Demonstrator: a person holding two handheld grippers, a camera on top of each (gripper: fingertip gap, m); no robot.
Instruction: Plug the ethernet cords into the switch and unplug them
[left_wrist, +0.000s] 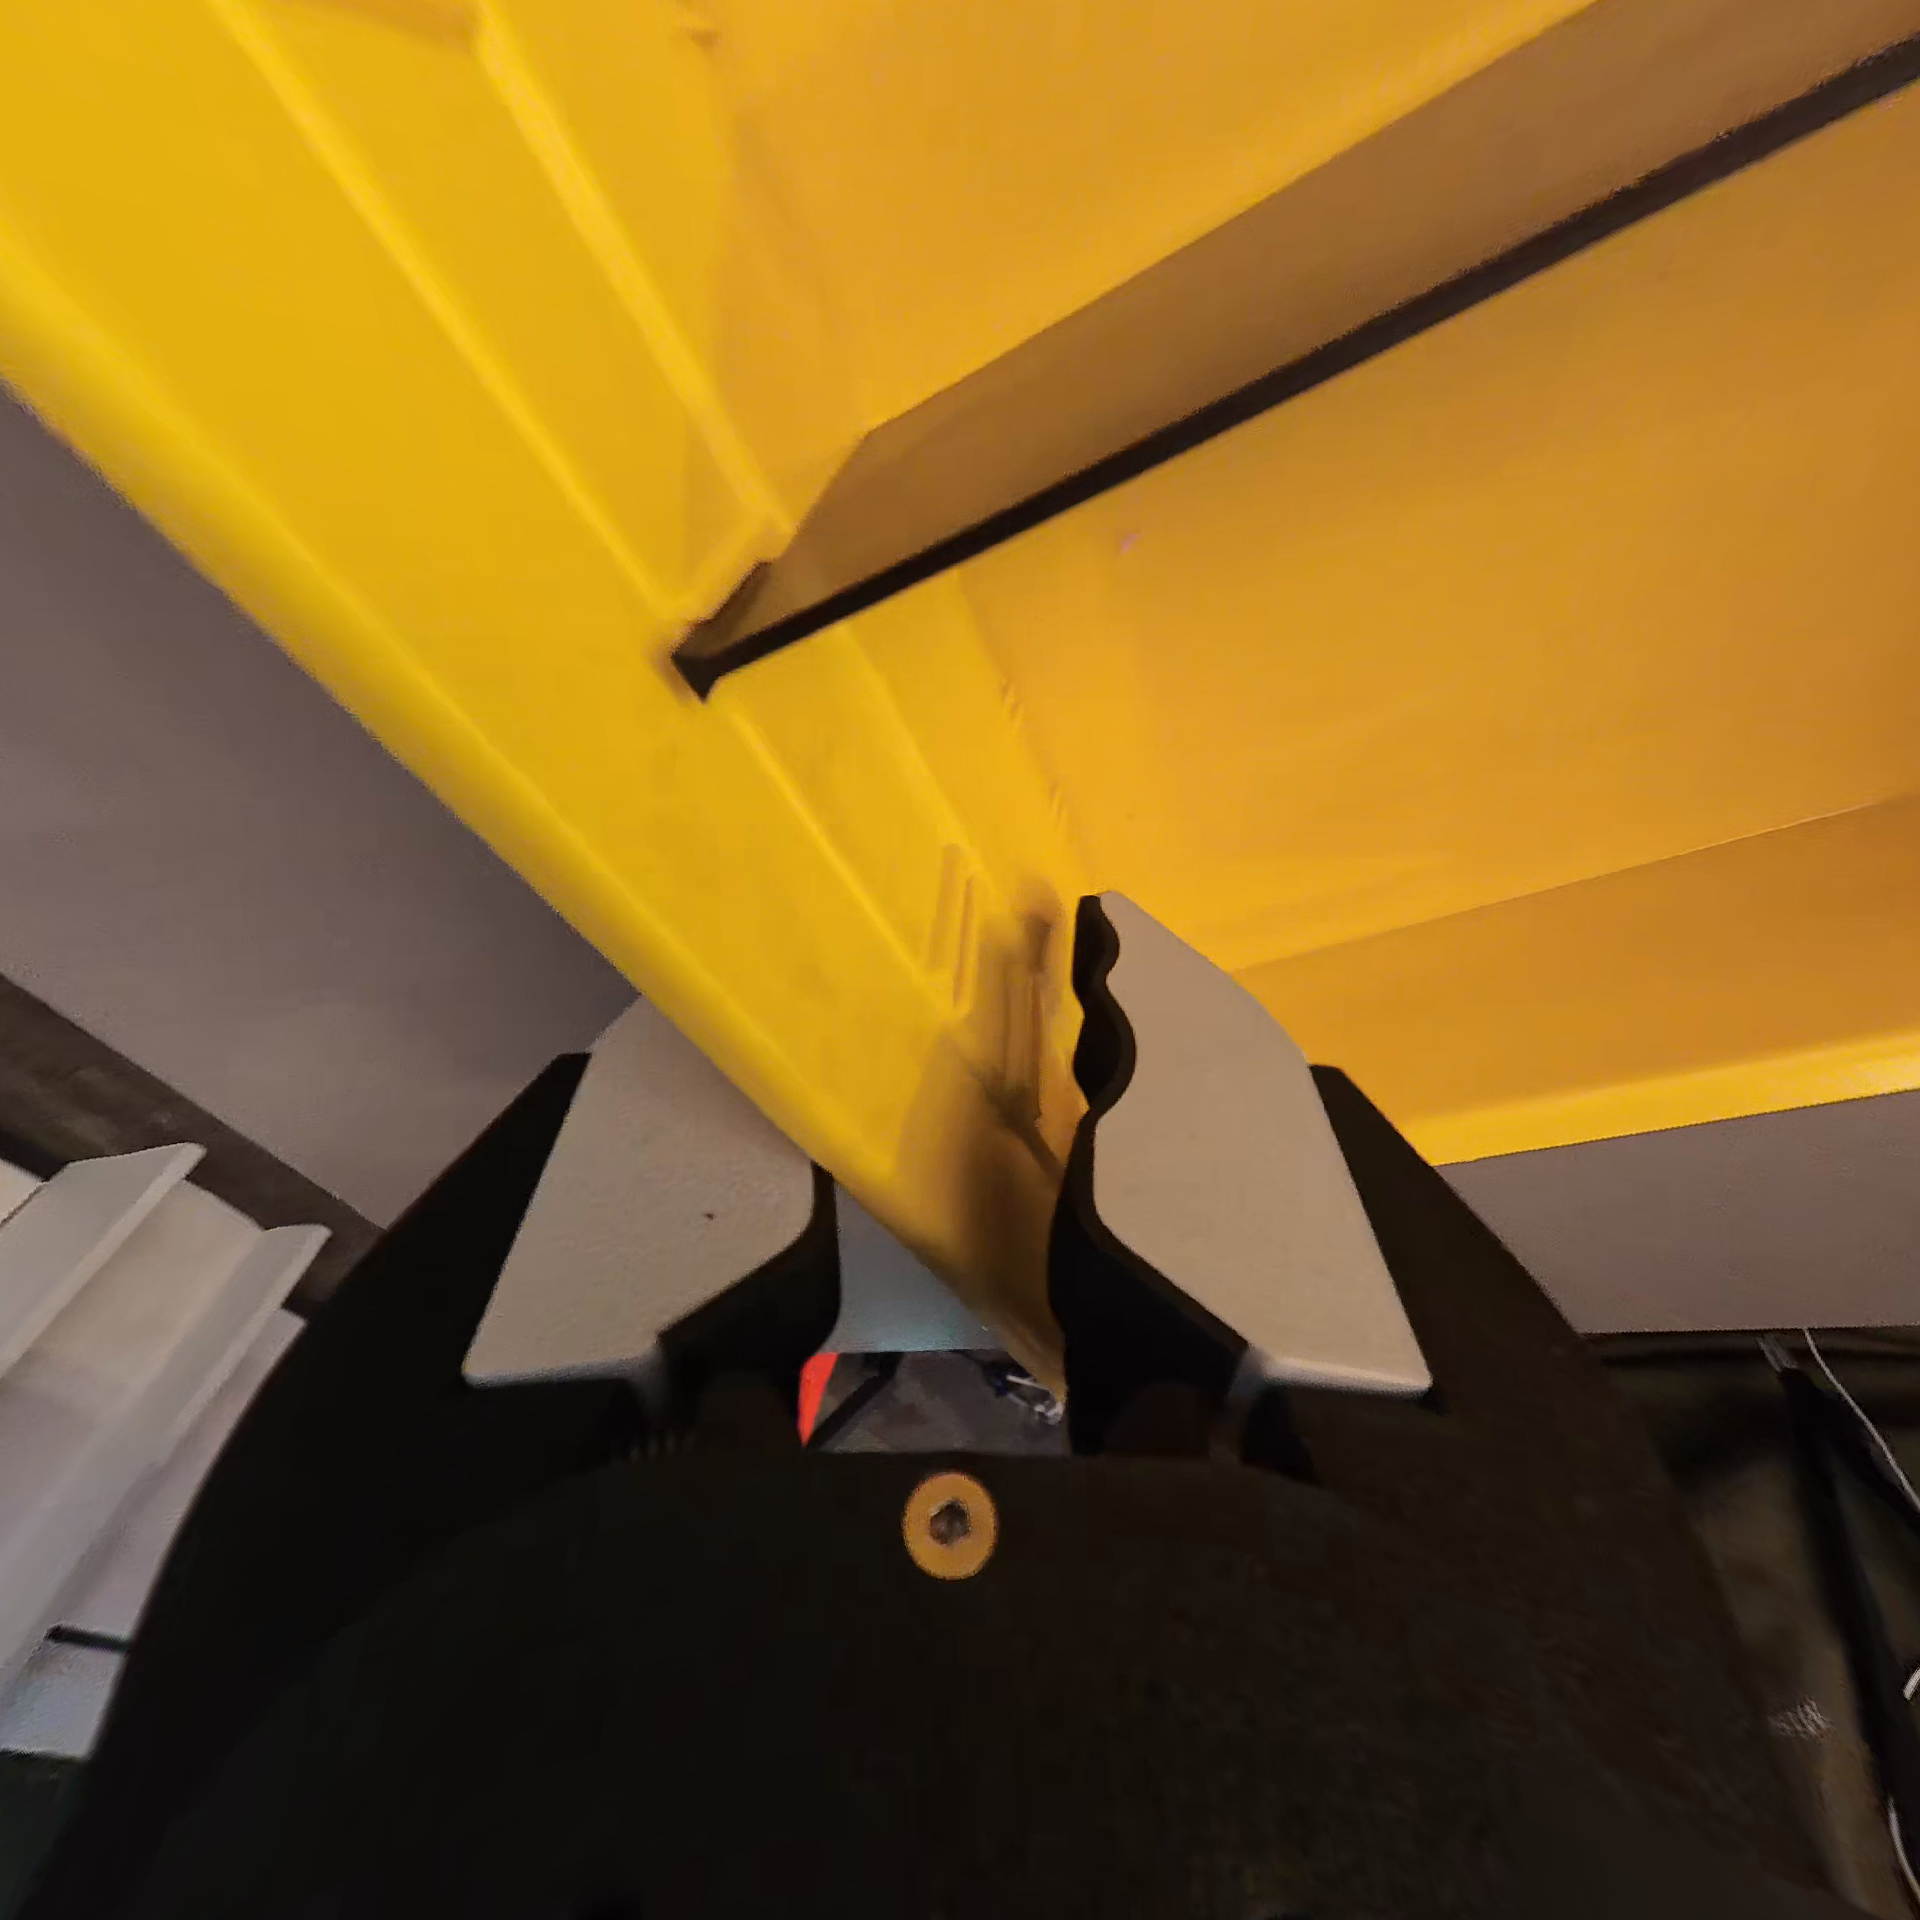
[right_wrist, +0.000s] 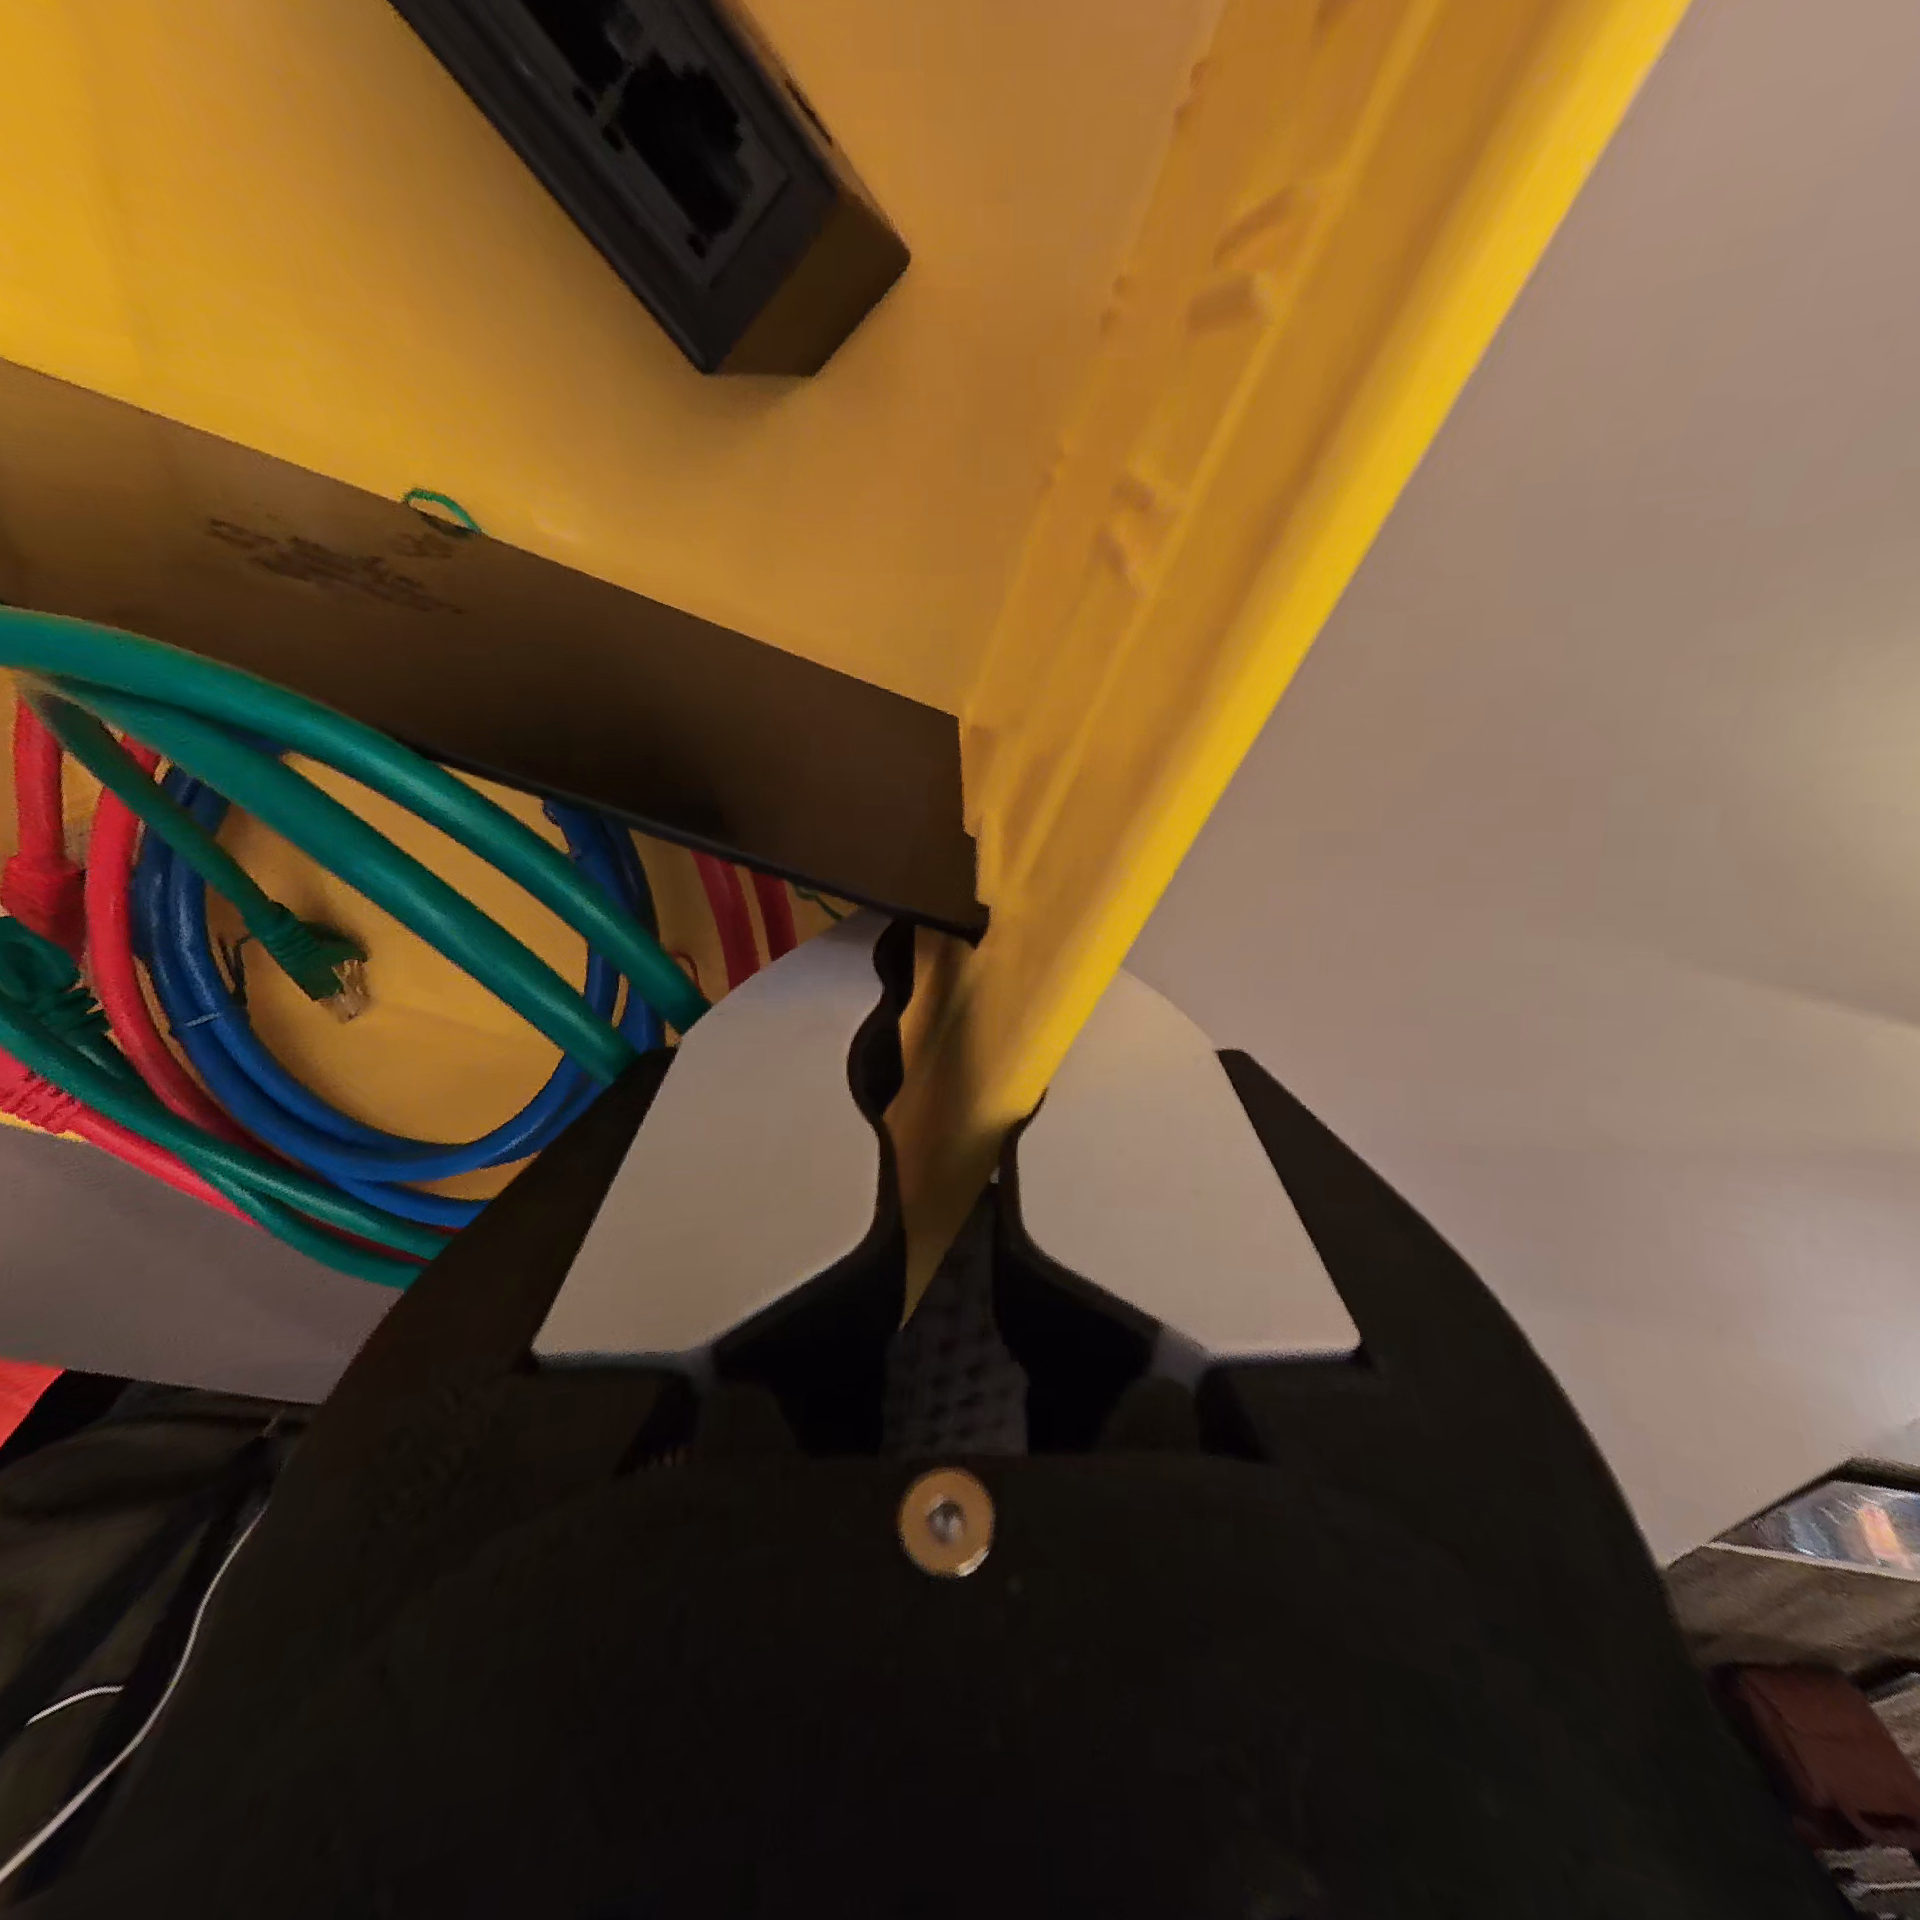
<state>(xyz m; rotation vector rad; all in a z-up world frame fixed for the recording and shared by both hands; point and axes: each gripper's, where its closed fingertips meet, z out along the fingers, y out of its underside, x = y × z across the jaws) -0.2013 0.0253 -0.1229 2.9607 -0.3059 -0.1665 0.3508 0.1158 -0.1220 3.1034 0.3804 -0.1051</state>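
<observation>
The left gripper (left_wrist: 1003, 1122) pinches the rim of a yellow plastic bin (left_wrist: 1455, 644), its jaws pressed against either side of the bin's wall near one corner. The right gripper (right_wrist: 961, 1081) likewise clamps the rim at the bin's opposite side, jaws closed on the yellow wall. Just past the right gripper's fingers, inside the bin's near compartment, lie coiled ethernet cords: a green cord (right_wrist: 416, 821) looped over a blue cord (right_wrist: 312, 1101) and a red cord (right_wrist: 109, 914), with one green plug (right_wrist: 312, 951) resting free on the yellow floor. A black divider panel (right_wrist: 582, 707) crosses the bin beyond the cords. Farther back, in the far compartment, sits the black switch (right_wrist: 717, 197), its ports facing the camera and apart from the cords.
</observation>
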